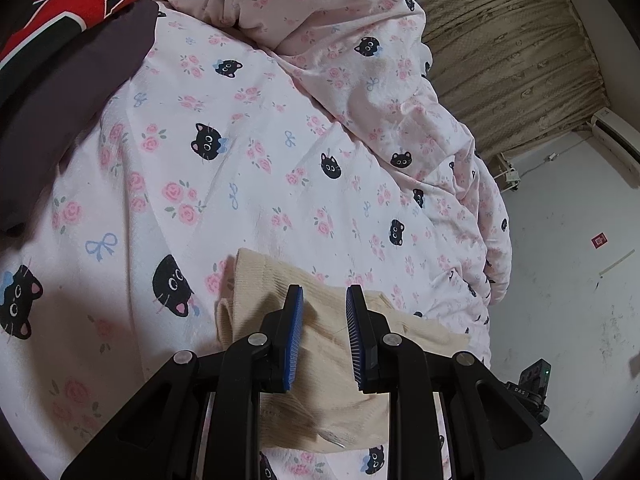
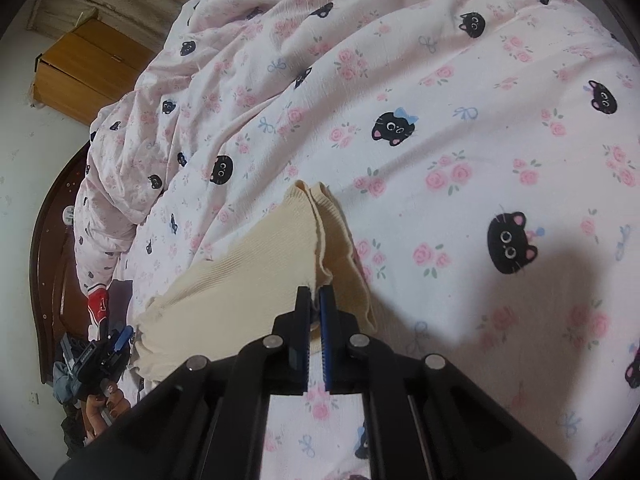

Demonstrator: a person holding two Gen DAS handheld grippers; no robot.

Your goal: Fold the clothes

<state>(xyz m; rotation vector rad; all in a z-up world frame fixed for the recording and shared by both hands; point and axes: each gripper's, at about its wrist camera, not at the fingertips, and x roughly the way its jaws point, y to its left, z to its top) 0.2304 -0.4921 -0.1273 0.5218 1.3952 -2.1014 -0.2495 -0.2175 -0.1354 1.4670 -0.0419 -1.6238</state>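
A cream ribbed knit garment [image 1: 320, 372] lies on a pink bedspread with black cat faces and roses [image 1: 248, 168]. My left gripper [image 1: 323, 294] is open, its blue-padded fingers spread just above the garment's edge, holding nothing. In the right wrist view the same cream garment [image 2: 248, 280] lies partly folded, with a doubled edge running toward me. My right gripper [image 2: 315, 294] is shut on that folded edge of the garment. The left gripper also shows in the right wrist view [image 2: 106, 350] at the far left, held in a hand.
A red lettered garment [image 1: 80, 0] and a dark garment [image 1: 60, 120] lie at the upper left. A bunched quilt [image 1: 360, 40] lies beyond. The bed edge drops to a white floor [image 1: 560, 280] on the right. A wooden cabinet [image 2: 80, 68] and dark bed frame [image 2: 52, 240] stand left.
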